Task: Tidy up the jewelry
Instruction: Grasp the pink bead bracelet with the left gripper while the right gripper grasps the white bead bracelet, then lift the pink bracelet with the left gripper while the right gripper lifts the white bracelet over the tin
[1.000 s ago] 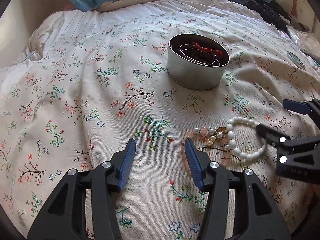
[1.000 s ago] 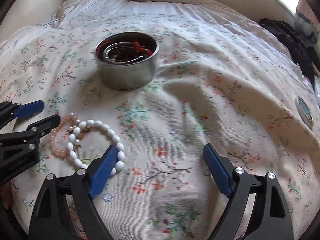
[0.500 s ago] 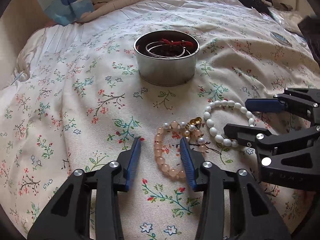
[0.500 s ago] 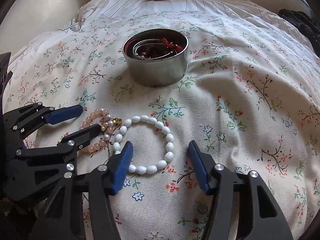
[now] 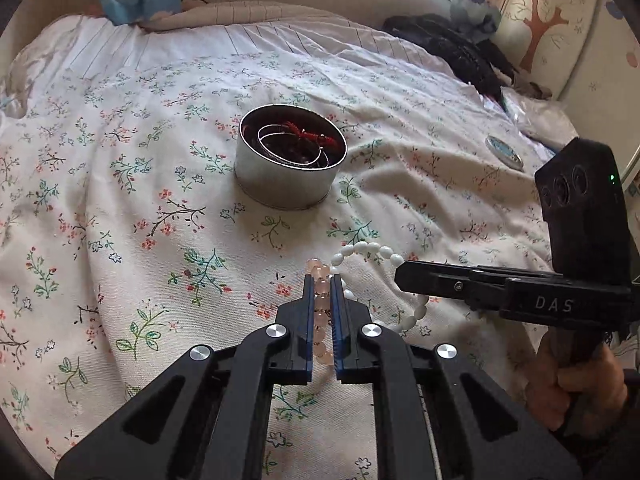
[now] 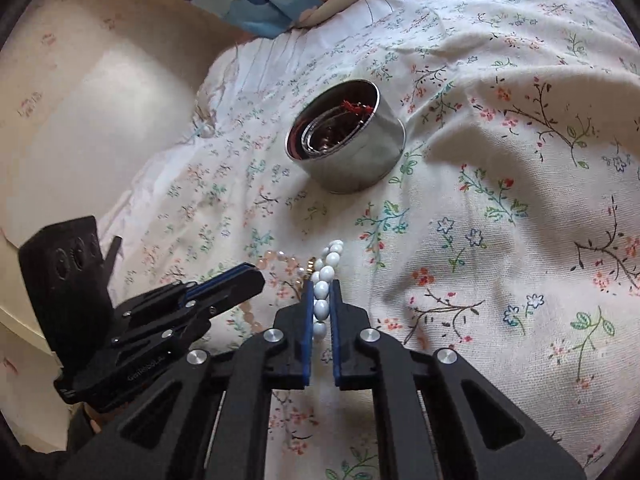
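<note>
Bracelets lie tangled on the floral bedspread near the tin: left gripper just clamped the pink bracelet, right gripper the white bracelet, so lift slowly apart before dropping.

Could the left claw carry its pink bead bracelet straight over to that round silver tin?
Probably yes. The left claw is shut on the pink bead bracelet, and only bare floral bedspread lies before the open round silver tin. The white bead bracelet lies close and might snag.
</note>
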### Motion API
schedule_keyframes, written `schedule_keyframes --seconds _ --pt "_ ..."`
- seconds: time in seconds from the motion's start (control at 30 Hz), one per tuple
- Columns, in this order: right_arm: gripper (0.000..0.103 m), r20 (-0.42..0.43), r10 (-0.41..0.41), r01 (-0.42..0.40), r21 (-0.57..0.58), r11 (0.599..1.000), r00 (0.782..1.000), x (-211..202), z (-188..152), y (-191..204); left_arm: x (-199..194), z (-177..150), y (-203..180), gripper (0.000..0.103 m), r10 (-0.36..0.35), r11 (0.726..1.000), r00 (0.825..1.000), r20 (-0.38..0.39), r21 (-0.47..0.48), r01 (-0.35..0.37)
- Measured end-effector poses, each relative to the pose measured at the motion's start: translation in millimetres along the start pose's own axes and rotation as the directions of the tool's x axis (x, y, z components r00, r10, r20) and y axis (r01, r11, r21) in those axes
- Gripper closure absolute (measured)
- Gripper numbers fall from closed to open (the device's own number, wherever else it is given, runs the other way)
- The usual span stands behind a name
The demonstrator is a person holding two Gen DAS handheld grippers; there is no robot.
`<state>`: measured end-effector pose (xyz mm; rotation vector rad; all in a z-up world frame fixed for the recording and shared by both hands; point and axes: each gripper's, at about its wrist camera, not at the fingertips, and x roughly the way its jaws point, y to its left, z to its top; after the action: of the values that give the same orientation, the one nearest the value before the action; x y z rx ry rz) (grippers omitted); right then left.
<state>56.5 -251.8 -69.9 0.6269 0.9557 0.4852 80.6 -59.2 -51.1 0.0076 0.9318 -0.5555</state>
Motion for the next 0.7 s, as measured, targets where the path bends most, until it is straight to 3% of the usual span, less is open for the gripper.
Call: schedule_keyframes --seconds 0.17,0.3,0.7 --pt "0.094 0.070 0.145 -0.149 0.061 0.987 0.987 -13.7 4.1 -2.5 -11.9 3.9 -0.7 0.096 -0.019 1.000 0.998 0.061 -0.022 0.021" --pt "0.094 0.144 0.241 -0.252 0.069 0.965 0.960 -28.0 9.9 -2.6 -20.7 9.5 -2.6 0.096 -0.005 0.999 0.993 0.115 -0.032 0.009" --pt "0.094 0.302 0.312 -0.334 0.024 0.942 0.901 -47.9 35.9 3.9 -25.0 33.3 -5.7 0.096 0.020 0.998 0.978 0.210 -0.060 -0.008"
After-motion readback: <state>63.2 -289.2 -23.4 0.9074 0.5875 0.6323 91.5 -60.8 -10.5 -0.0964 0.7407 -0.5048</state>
